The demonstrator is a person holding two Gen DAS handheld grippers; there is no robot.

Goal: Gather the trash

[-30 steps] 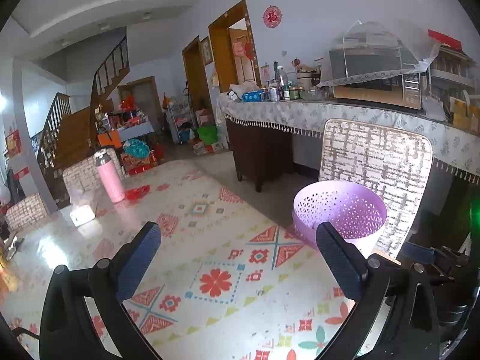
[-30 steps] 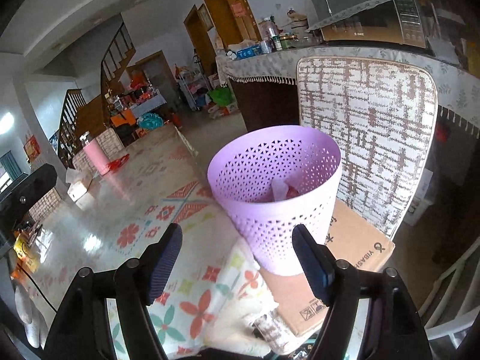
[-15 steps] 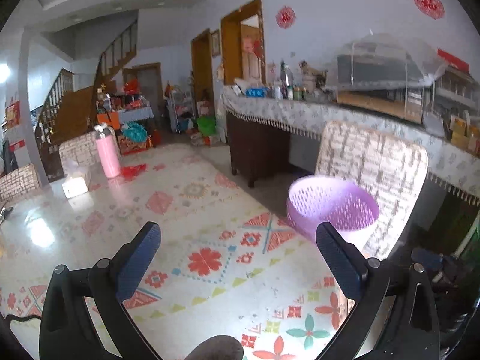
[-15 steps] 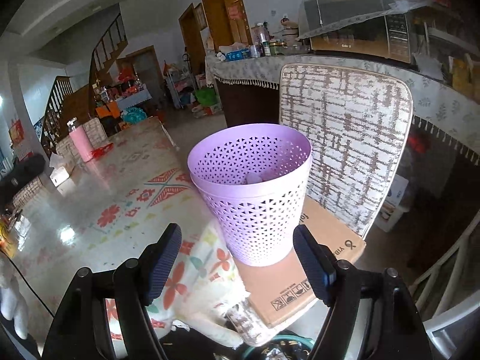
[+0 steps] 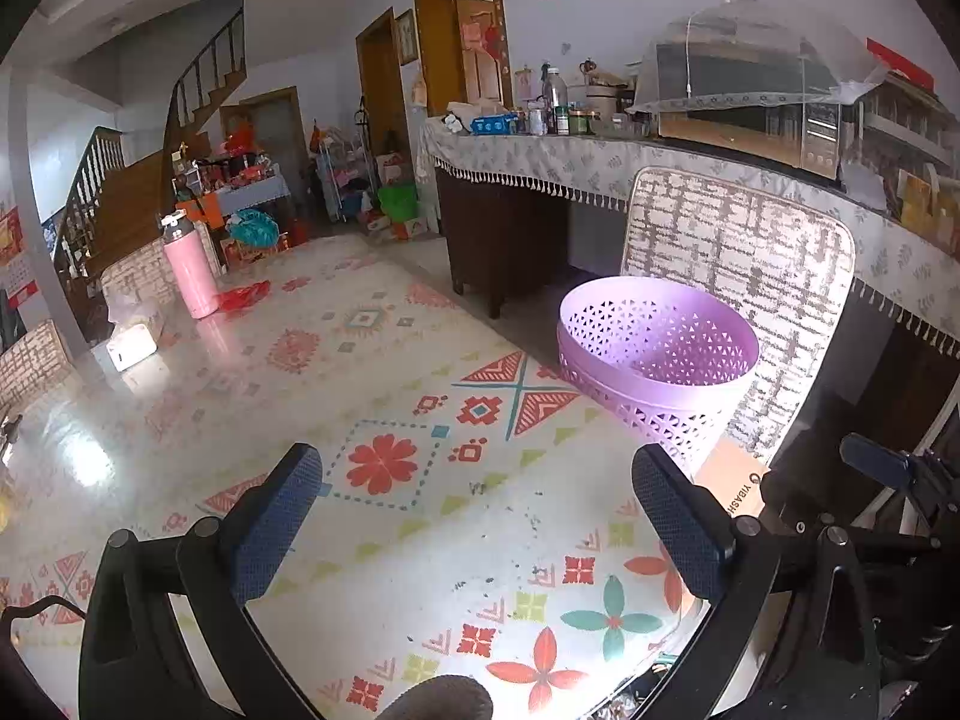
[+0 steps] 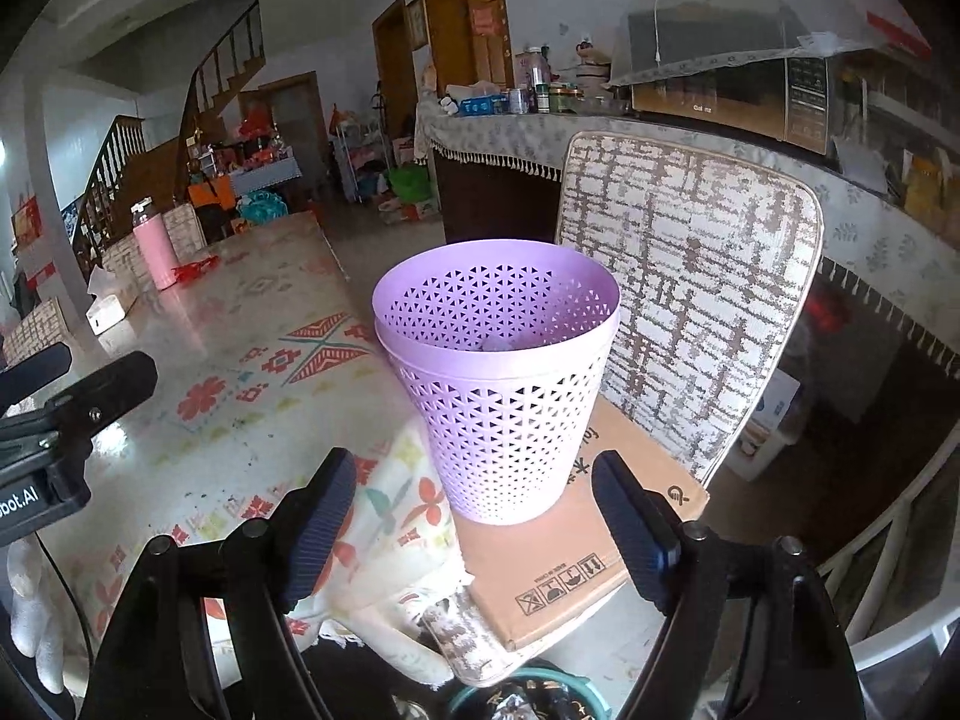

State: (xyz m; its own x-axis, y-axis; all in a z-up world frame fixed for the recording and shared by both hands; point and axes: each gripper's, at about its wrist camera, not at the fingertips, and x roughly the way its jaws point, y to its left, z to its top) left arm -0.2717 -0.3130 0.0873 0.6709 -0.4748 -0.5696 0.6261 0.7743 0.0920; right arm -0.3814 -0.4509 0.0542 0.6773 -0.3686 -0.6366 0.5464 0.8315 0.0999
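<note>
Basket (image 6: pixel 501 384) stands just ahead of right gripper (image 6: pixel 474 516); both grippers' jaws apart; left gripper (image 5: pixel 474 516) empty.

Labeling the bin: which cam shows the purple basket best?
Right wrist: the purple basket sits centred and whole, from rim down to the cardboard box. Left wrist catches mainly its rim and upper wall, off to the right.

Left gripper (image 5: pixel 477 516): black frame w/ round pivot screws, blue textured pads (image 5: pixel 276 519), thin black cable at 8 o'clock. Right gripper (image 6: pixel 480 531): black frame, ribbed dark-blue pads (image 6: pixel 321 528).
</note>
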